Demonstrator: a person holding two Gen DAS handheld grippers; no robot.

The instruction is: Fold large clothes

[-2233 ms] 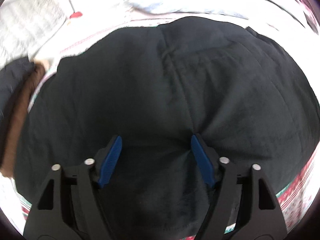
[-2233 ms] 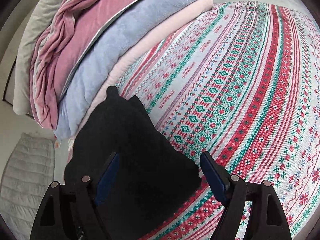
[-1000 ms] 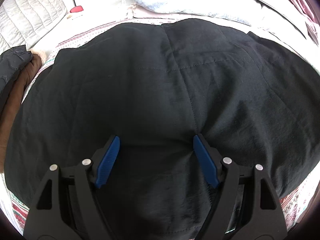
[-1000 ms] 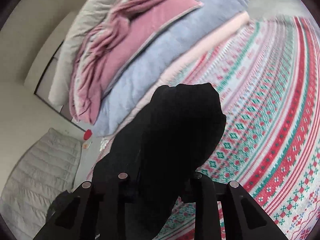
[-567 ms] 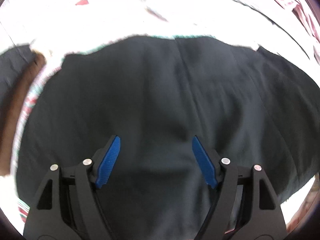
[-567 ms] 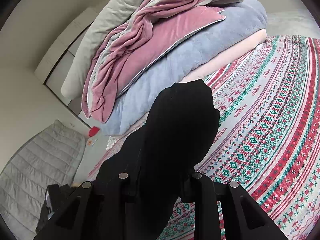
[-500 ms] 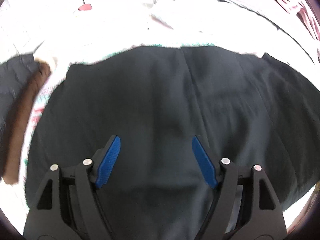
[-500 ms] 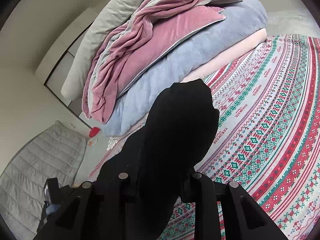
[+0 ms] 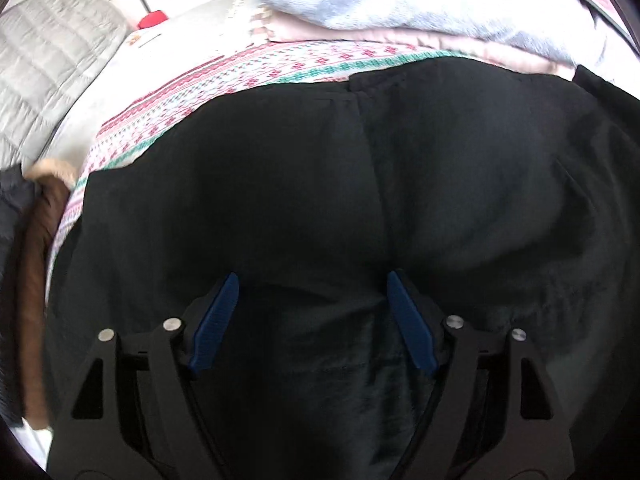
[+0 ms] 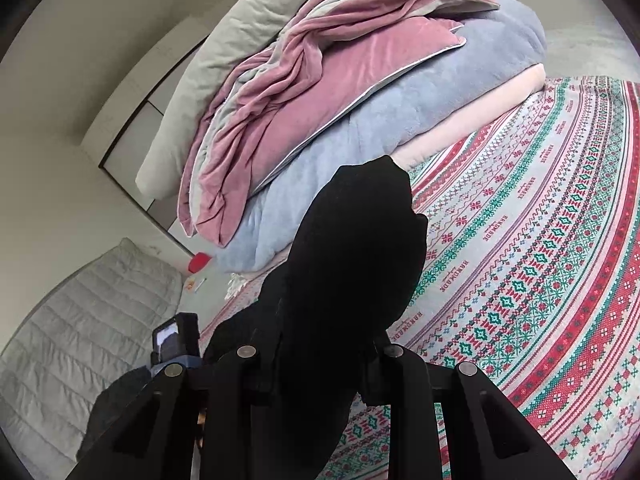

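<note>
A large black garment [image 9: 320,180] lies spread over the patterned bedspread [image 9: 180,108] and fills most of the left wrist view. My left gripper [image 9: 311,276] points down at it with its blue pads [image 9: 216,320] wide apart. Its jaws are opening, and the cloth lies under and between them, not pinched. In the right wrist view my right gripper [image 10: 320,344] is shut on one end of the black garment [image 10: 360,240]. That end stands up over the jaws and hides the fingertips.
A pile of pink, blue-grey and pale blankets [image 10: 340,100] lies at the far edge of the bedspread [image 10: 540,240]. A grey quilted cover [image 10: 80,340] and a red object [image 10: 199,262] are at the left. A brown garment [image 9: 36,280] lies beside the bed's left edge.
The right gripper closed on the garment's end and lifted it, then held still. The left gripper slid over the garment towards its far edge, so more bedspread shows beyond it.
</note>
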